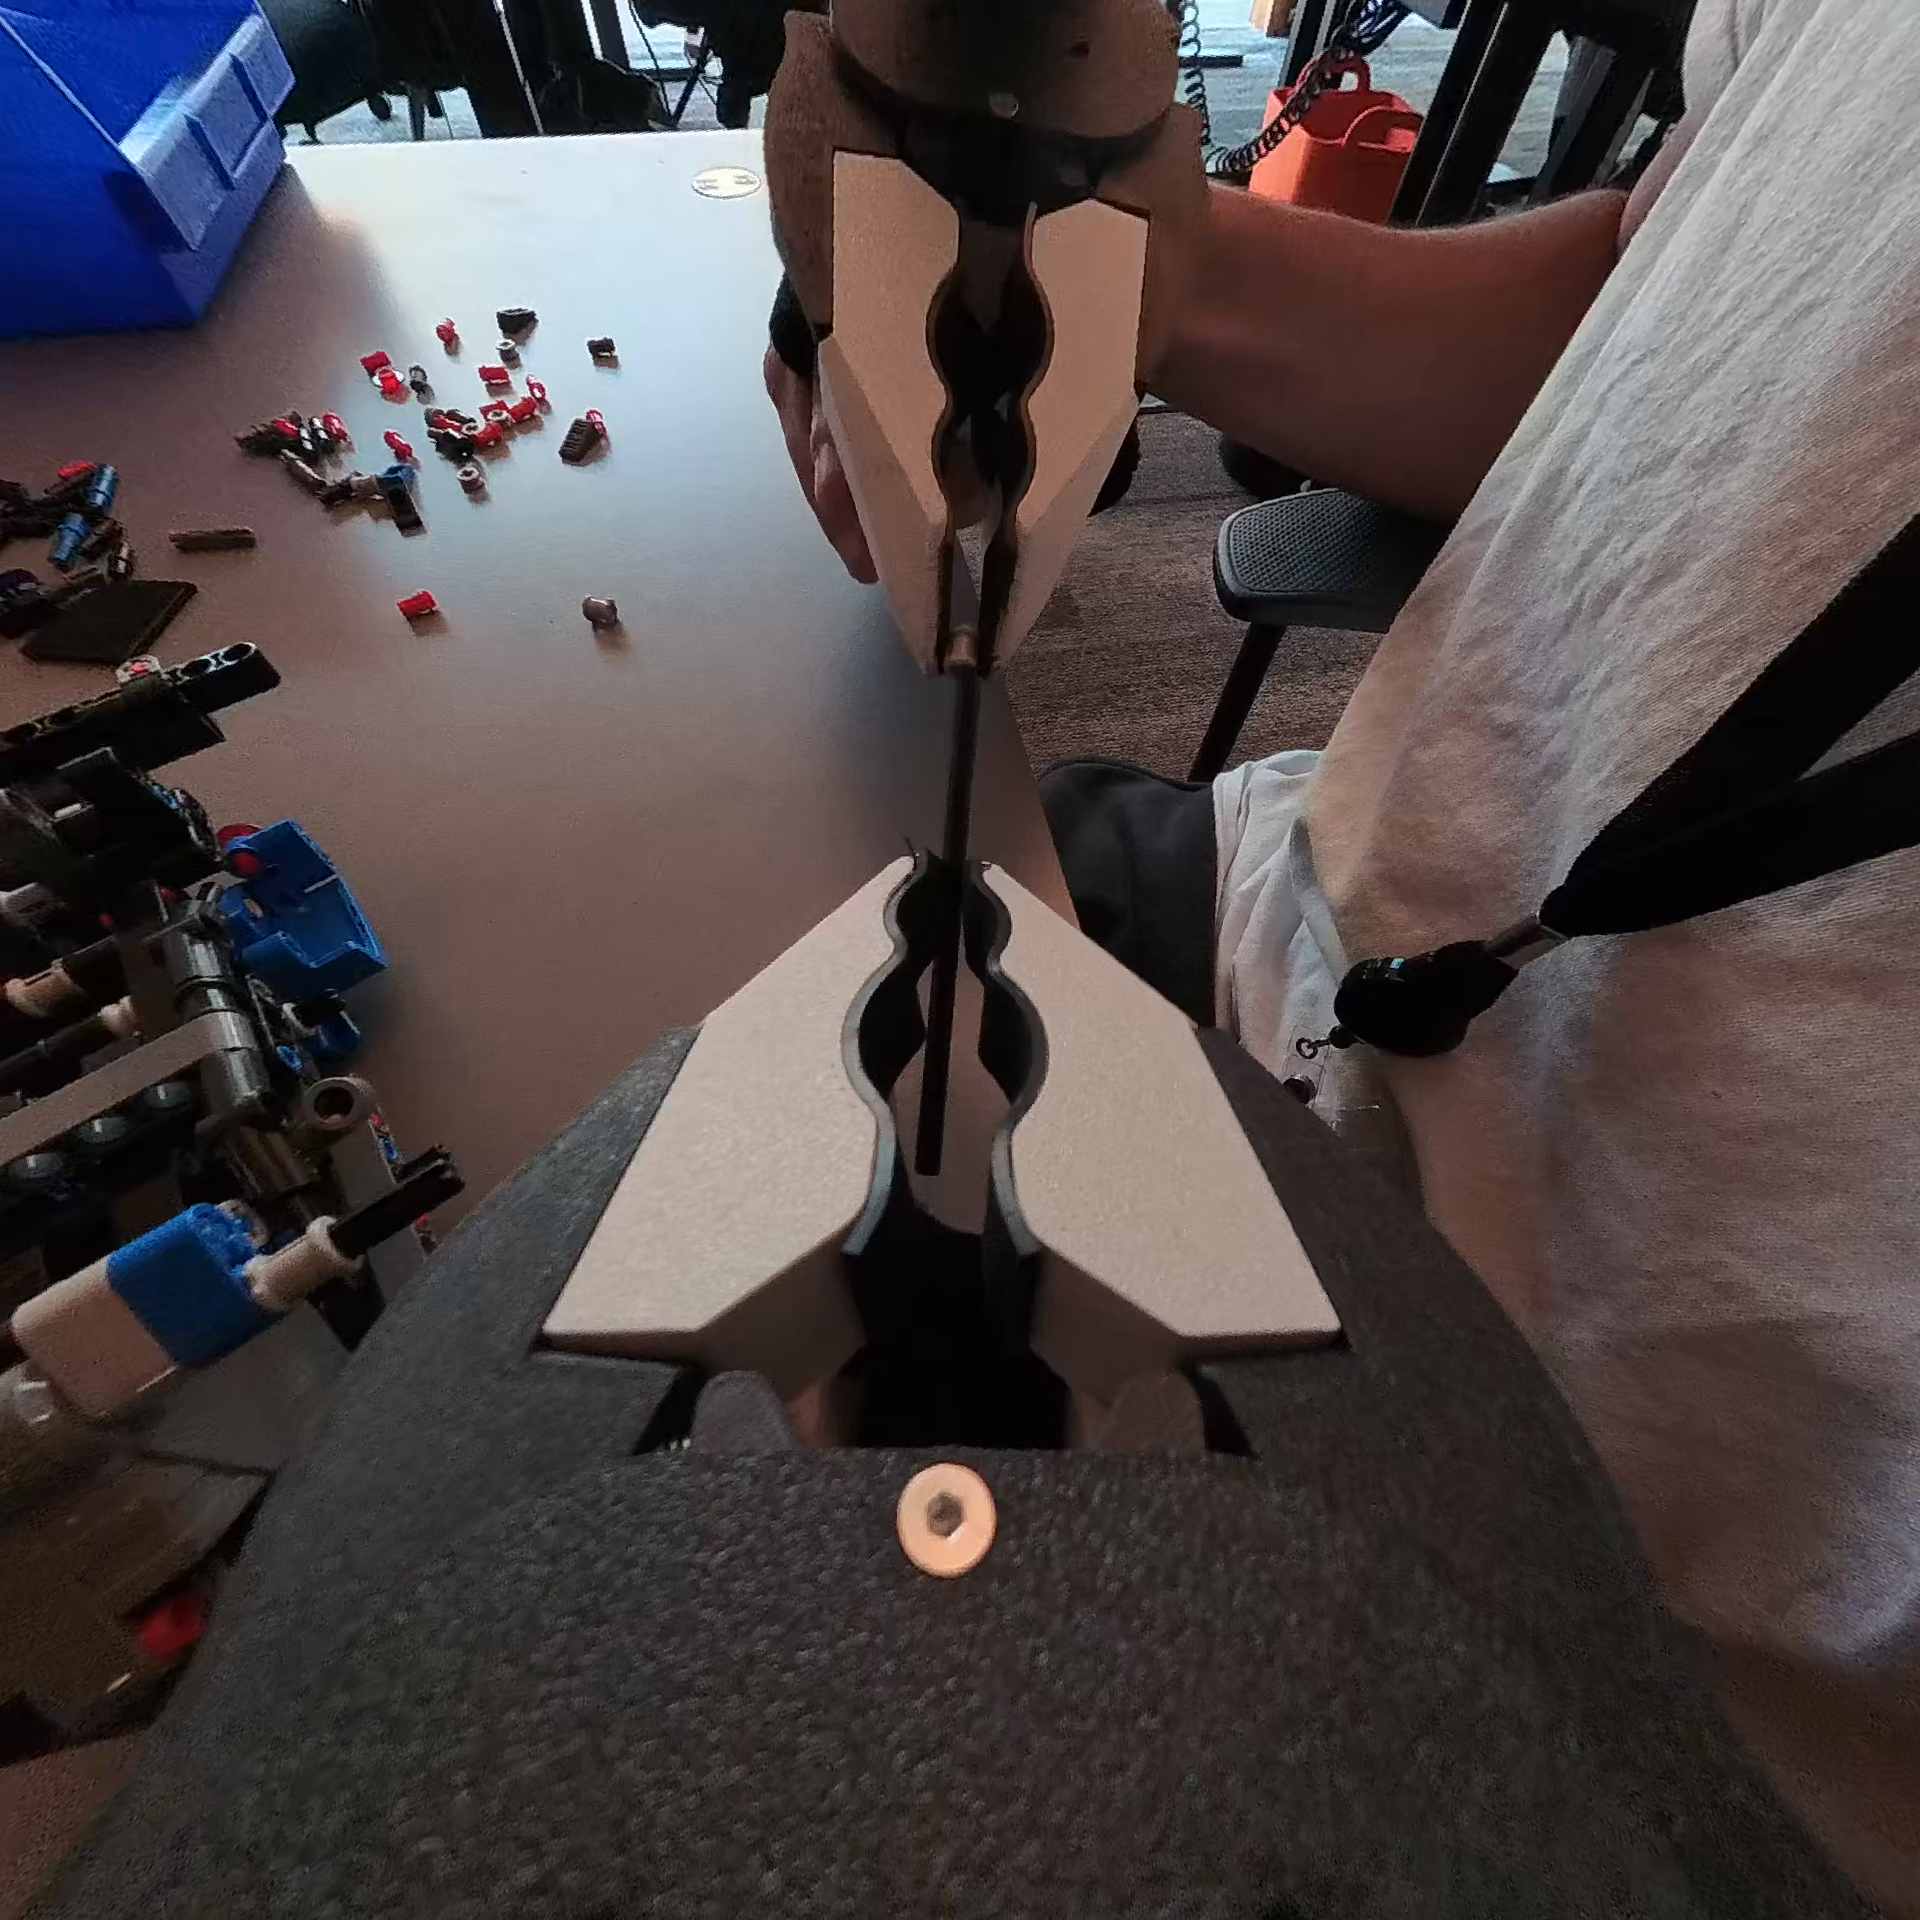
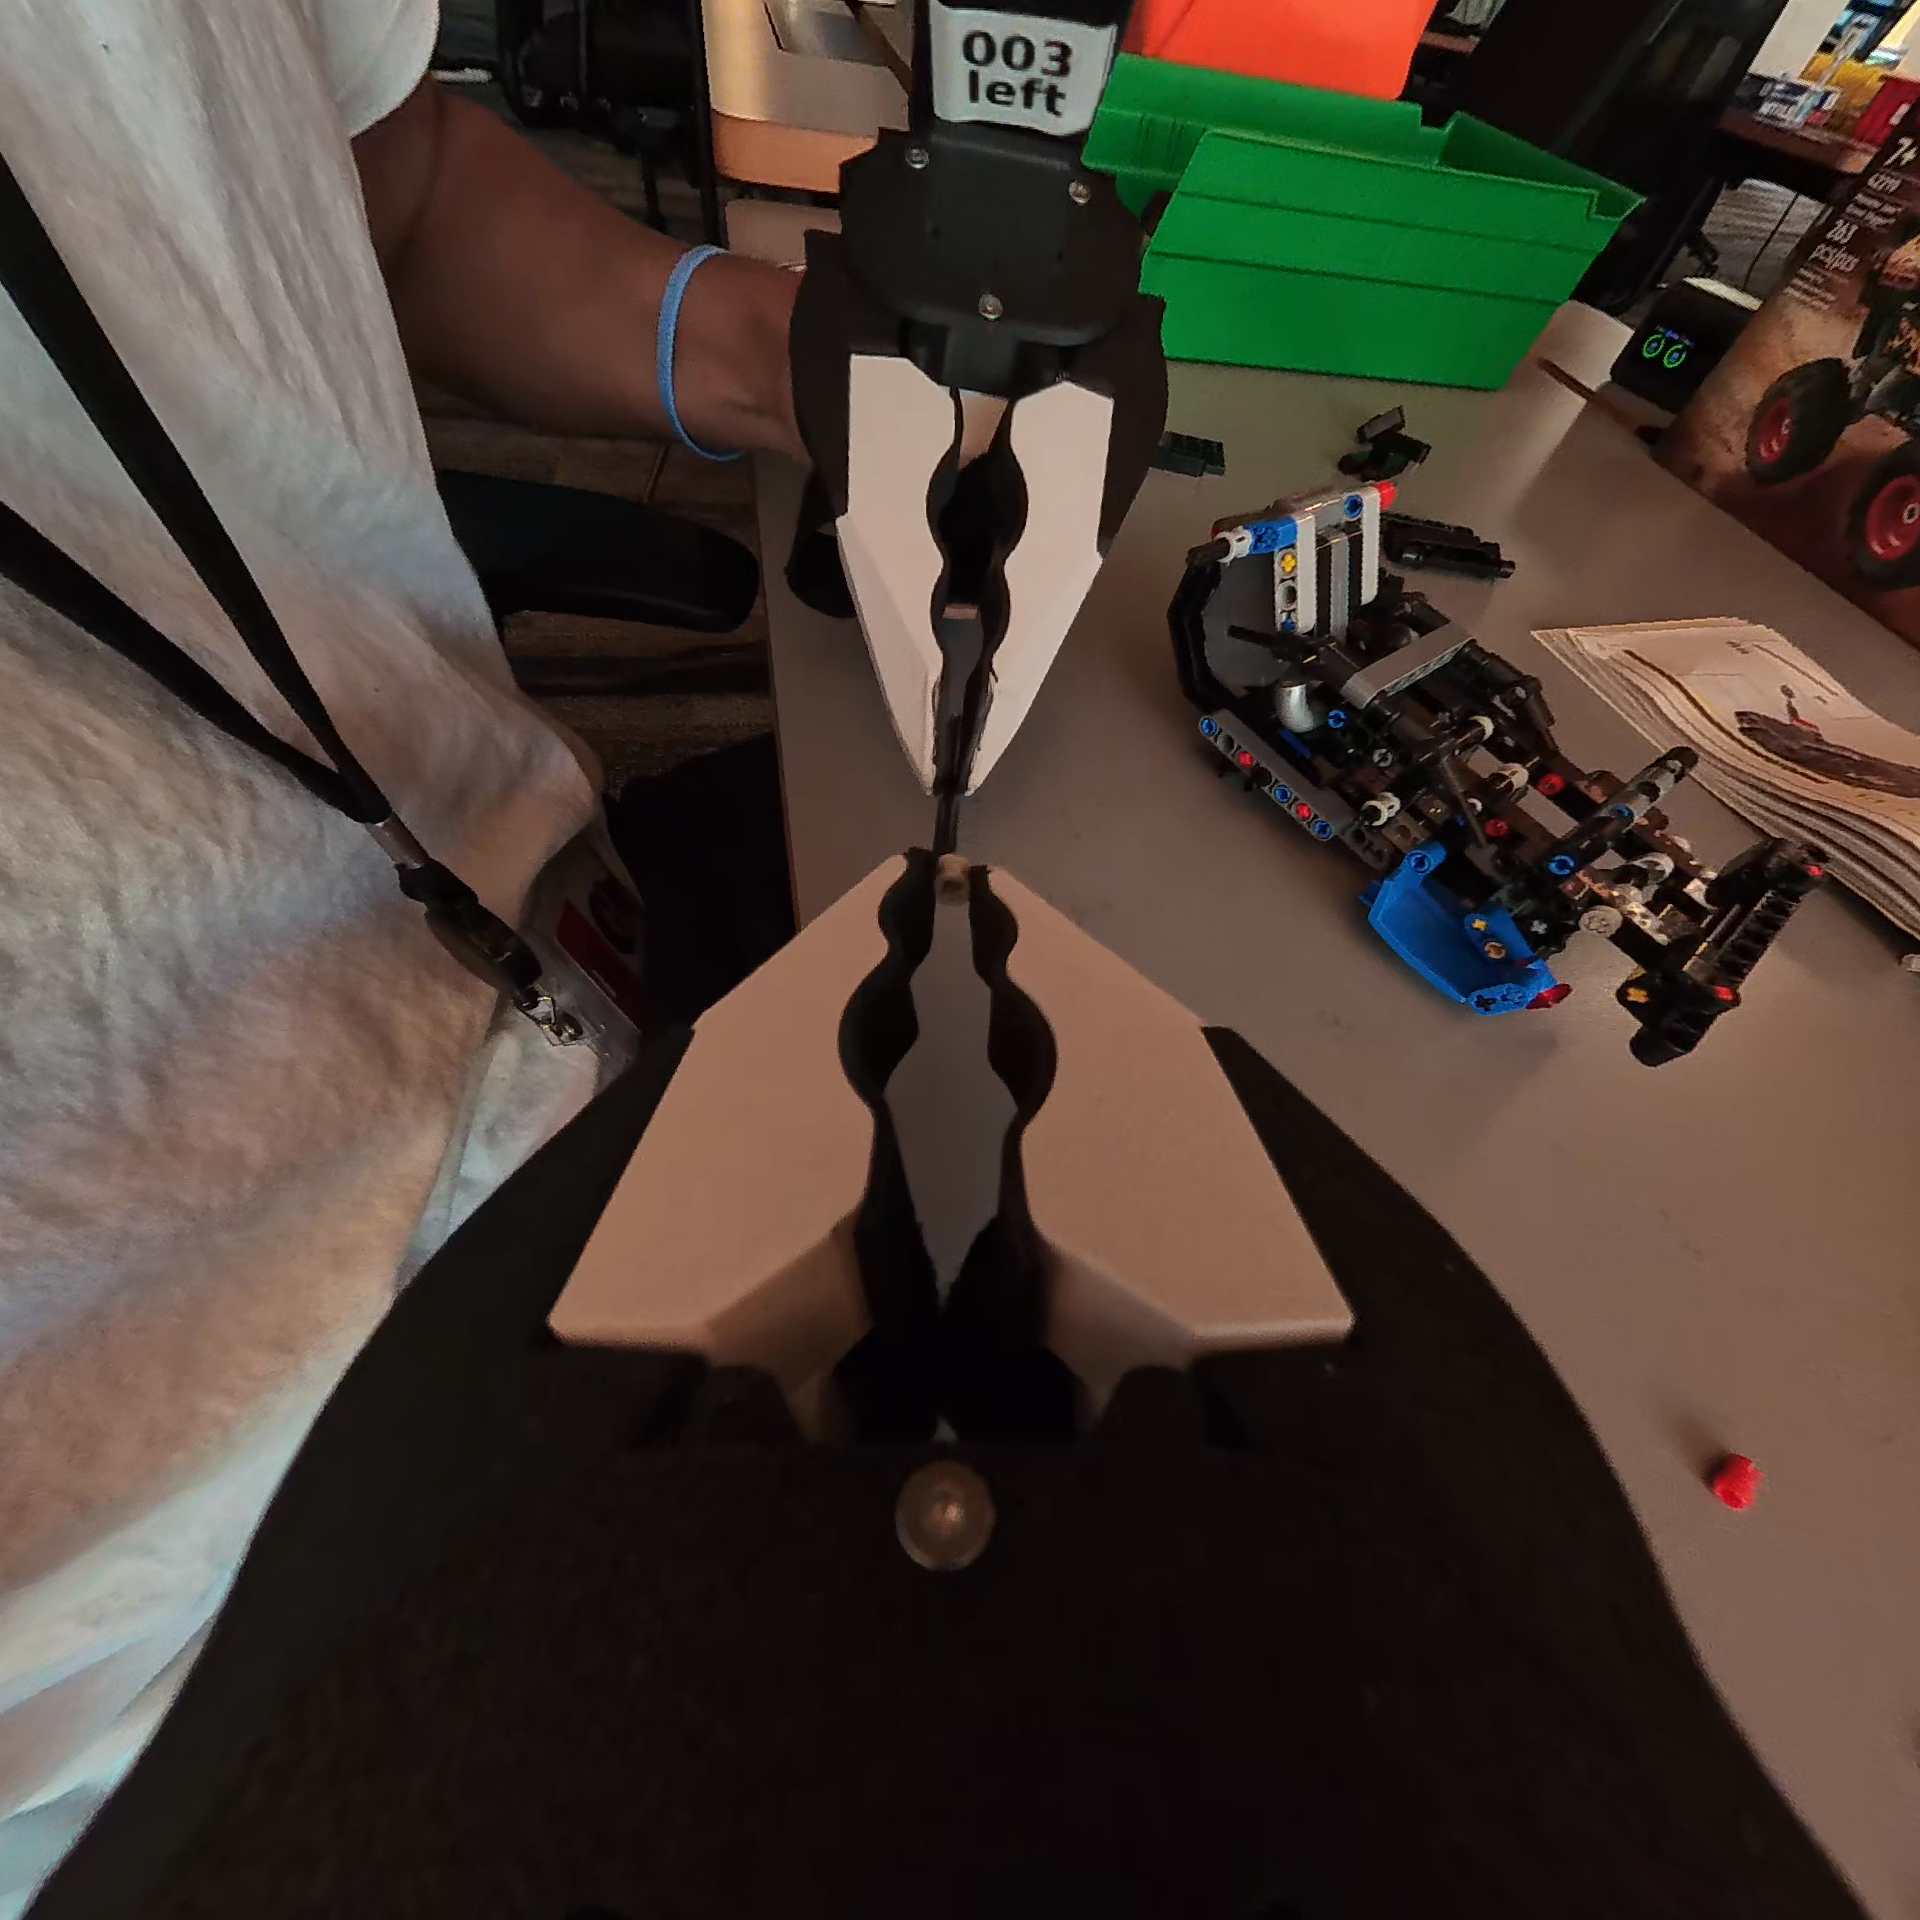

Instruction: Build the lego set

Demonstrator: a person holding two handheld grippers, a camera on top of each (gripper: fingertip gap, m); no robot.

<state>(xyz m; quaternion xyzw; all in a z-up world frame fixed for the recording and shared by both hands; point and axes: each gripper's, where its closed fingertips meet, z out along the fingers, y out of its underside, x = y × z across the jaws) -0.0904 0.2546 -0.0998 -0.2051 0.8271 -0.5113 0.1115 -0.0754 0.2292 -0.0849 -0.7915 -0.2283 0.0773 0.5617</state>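
both grippers meet tip to tip just off the table (image 1: 644,831) edge: the left gripper (image 1: 943,868) is pinched on a long black axle (image 1: 951,935), the right gripper (image 2: 948,871) nipped on a small tan bush (image 2: 950,875) at the axle's far end. off to the side, the half-built lego truck (image 2: 1455,748) sits on the table beside the instruction booklet (image 2: 1766,727).

Office or lab workroom, grey worktable (image 1: 644,270) across frame centre, blue storage bin (image 1: 125,156) upper left, green bins (image 2: 1351,229) upper right, mesh office chair (image 1: 1309,561) right of centre, carpeted floor (image 1: 1143,644) beneath, desk legs and cables along top edge
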